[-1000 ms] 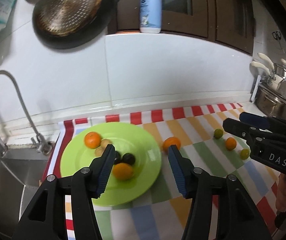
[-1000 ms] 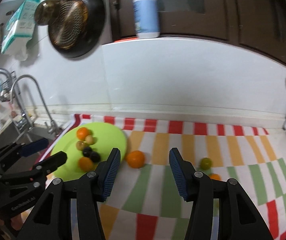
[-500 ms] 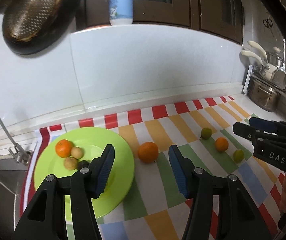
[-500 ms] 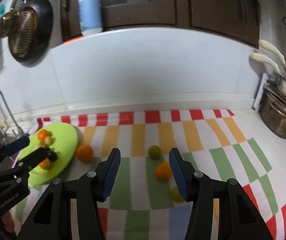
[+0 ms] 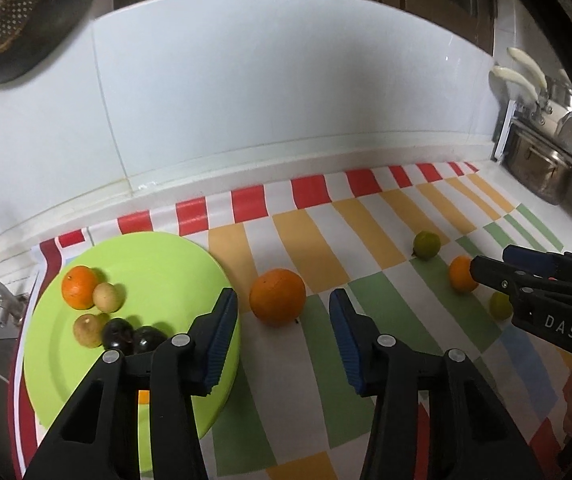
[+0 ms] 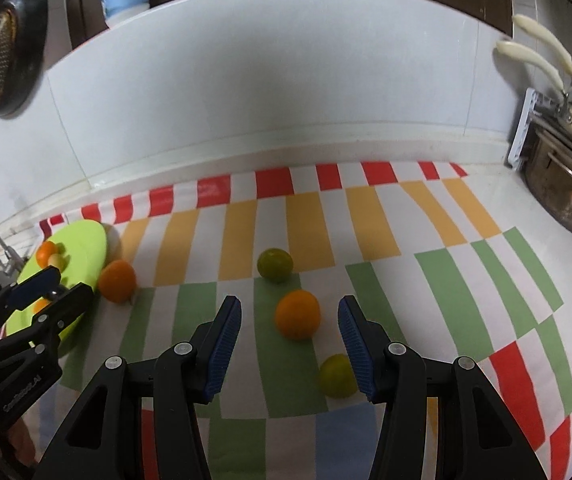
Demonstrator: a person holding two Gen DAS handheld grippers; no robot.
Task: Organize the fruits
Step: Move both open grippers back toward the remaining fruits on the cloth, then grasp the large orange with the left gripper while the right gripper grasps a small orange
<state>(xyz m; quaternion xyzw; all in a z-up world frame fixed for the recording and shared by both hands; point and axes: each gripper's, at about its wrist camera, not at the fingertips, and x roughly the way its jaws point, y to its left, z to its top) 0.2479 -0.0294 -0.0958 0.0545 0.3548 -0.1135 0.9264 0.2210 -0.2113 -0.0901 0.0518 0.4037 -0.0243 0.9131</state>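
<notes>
Both views have swung rightward since a moment ago, so the green plate (image 5: 165,256) of fruit sits left, the released left gripper (image 5: 283,322) faces a large orange (image 5: 277,297), and the released right gripper (image 6: 290,338) frames a smaller orange (image 6: 298,314).

Both wrist views look down, close, sharing the striped cloth (image 5: 318,248).

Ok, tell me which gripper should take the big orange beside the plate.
Left. The left gripper is open and the big orange sits just ahead between its fingers, next to the green plate. The right gripper faces a smaller orange farther away.
</notes>
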